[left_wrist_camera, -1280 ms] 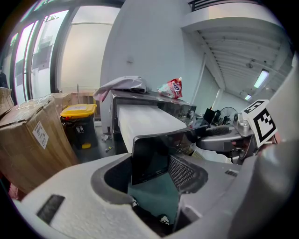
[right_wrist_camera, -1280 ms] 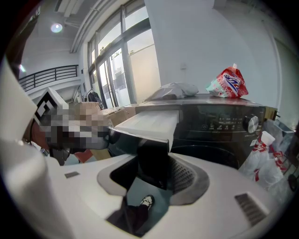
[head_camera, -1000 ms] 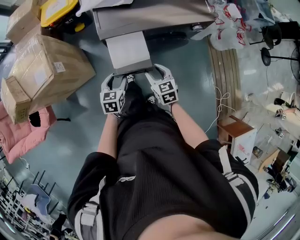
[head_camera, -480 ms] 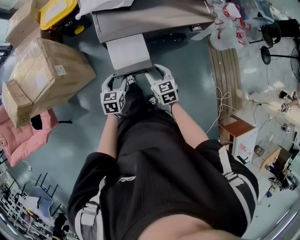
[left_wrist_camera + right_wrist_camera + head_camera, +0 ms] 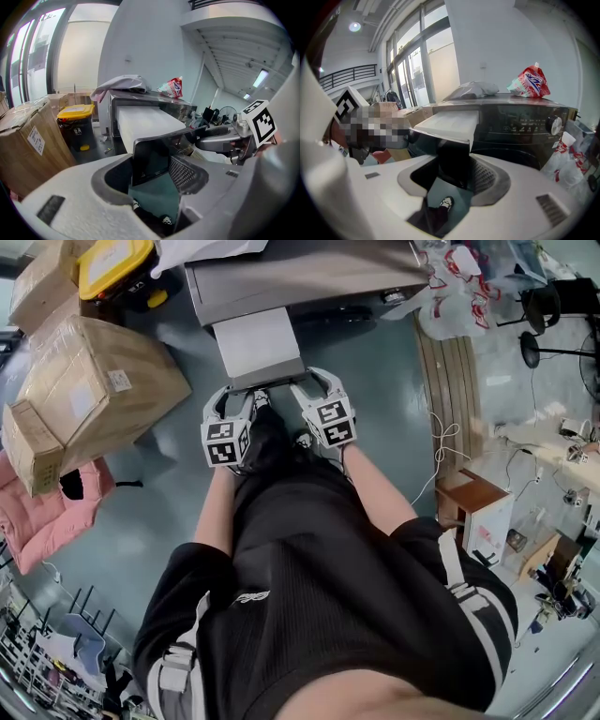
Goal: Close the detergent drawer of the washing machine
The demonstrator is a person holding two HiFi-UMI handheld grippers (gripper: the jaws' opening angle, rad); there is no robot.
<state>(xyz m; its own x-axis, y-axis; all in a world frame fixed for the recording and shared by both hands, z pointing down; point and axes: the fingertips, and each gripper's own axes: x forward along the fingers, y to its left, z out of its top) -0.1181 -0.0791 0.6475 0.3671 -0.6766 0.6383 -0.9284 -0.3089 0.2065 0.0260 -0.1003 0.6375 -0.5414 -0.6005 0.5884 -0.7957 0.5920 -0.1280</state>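
Drawer [image 5: 255,343] fully out of washer [image 5: 309,277]; closing not started. Left claw [image 5: 240,397] and right claw [image 5: 305,388] both apart at drawer front (no clamp evident). Whole push-in left.

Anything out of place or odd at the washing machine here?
The white detergent drawer sticks far out of the washing machine. A red-and-white pouch and a crumpled cloth lie on its top. No spill or damage shows.
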